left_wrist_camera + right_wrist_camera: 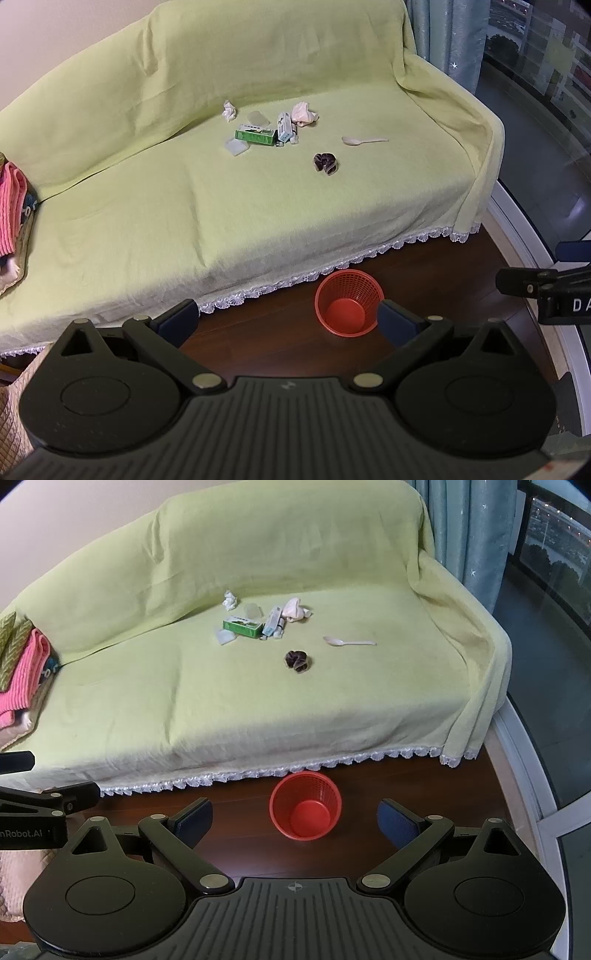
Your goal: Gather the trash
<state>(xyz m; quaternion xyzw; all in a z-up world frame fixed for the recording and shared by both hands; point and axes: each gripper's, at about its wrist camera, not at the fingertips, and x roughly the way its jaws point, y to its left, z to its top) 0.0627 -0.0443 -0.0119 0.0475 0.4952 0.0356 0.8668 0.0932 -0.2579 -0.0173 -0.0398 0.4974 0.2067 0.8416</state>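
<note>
1. The trash [258,622], a green box, crumpled tissue and spoon, lies on the sofa [184,701]; its box print is unreadable.
2. My red basket [306,805] stands on the floor.
3. My left gripper [288,321], marked "nRobot.AI", and right gripper [295,818] hang open, empty.

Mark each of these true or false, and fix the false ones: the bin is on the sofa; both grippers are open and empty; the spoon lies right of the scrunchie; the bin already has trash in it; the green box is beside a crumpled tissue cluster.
1. The red mesh bin is on the sofa. False: it stands on the dark wood floor in front of the sofa.
2. The left gripper and right gripper are open and empty. True.
3. The plastic spoon lies right of the dark scrunchie. True.
4. The bin holds trash. False: it looks empty.
5. The green box lies near a crumpled tissue. True.
</note>
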